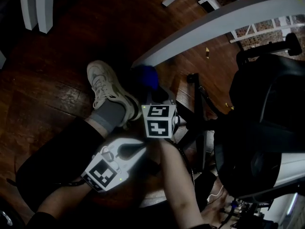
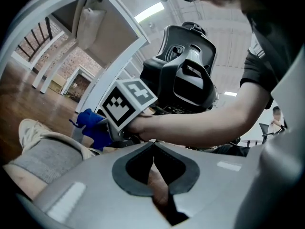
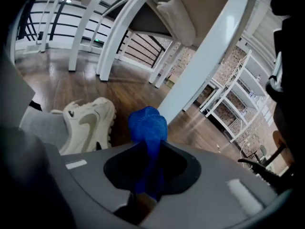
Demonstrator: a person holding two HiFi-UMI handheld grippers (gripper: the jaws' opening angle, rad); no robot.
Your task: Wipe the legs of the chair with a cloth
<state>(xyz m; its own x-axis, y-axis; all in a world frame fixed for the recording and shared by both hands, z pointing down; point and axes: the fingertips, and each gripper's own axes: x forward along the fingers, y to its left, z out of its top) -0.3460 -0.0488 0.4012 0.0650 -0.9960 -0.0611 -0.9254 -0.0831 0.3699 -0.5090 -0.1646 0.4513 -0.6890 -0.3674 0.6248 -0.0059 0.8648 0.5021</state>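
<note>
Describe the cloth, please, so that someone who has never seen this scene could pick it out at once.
Start at the big black chair on the right of the head view and go left across the wooden floor to the right gripper. The cloth is the small bunched wad clamped in it, beside a white shoe. It is the only bright blue thing there.

White sneaker (image 1: pixel 107 86) and grey sock (image 1: pixel 108 116) on dark wooden floor (image 1: pixel 57 56), beside a slanted white beam (image 1: pixel 224 28)
</note>
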